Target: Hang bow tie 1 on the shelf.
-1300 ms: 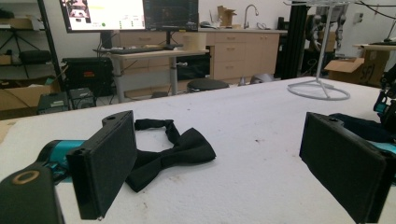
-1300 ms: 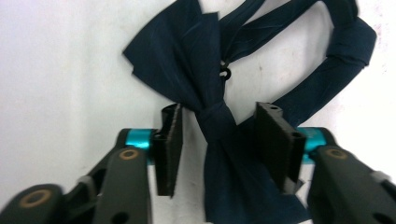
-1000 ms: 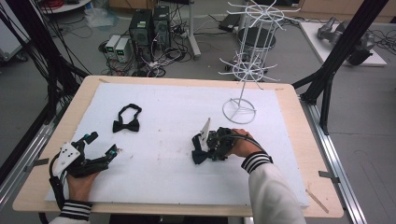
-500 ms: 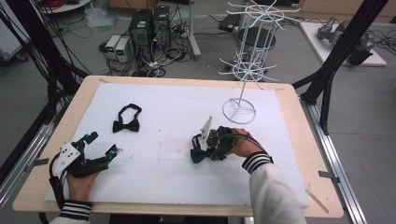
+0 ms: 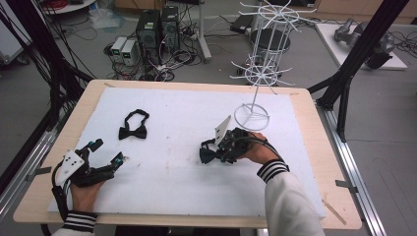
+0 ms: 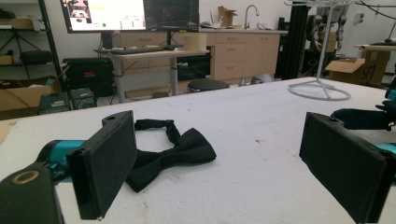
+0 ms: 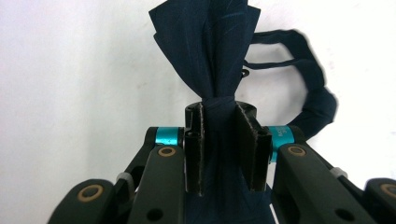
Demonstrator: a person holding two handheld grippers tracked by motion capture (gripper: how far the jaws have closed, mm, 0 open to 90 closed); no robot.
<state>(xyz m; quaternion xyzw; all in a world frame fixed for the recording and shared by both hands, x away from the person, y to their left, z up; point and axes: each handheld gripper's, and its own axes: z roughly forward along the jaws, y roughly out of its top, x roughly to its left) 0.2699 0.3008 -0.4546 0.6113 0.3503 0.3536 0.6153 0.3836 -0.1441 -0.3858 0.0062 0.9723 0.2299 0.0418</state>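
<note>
My right gripper (image 5: pixel 216 151) (image 7: pixel 218 140) is shut on a dark blue bow tie (image 7: pixel 219 51) (image 5: pixel 207 155) at its centre knot, low over the white mat (image 5: pixel 187 118) near the middle. The tie's strap loops off to the right in the right gripper view. A black bow tie (image 5: pixel 133 129) (image 6: pixel 173 149) lies flat on the mat at the left. My left gripper (image 5: pixel 104 152) (image 6: pixel 224 163) rests at the front left corner, jaws wide open, pointing toward the black tie with nothing between them.
A white wire display stand (image 5: pixel 253 64) (image 6: pixel 322 88) with hooked arms rises at the back right of the mat. The wooden table (image 5: pixel 314 128) edge frames the mat. Black frame posts (image 5: pixel 354 64) flank the table; computers and cables sit on the floor behind.
</note>
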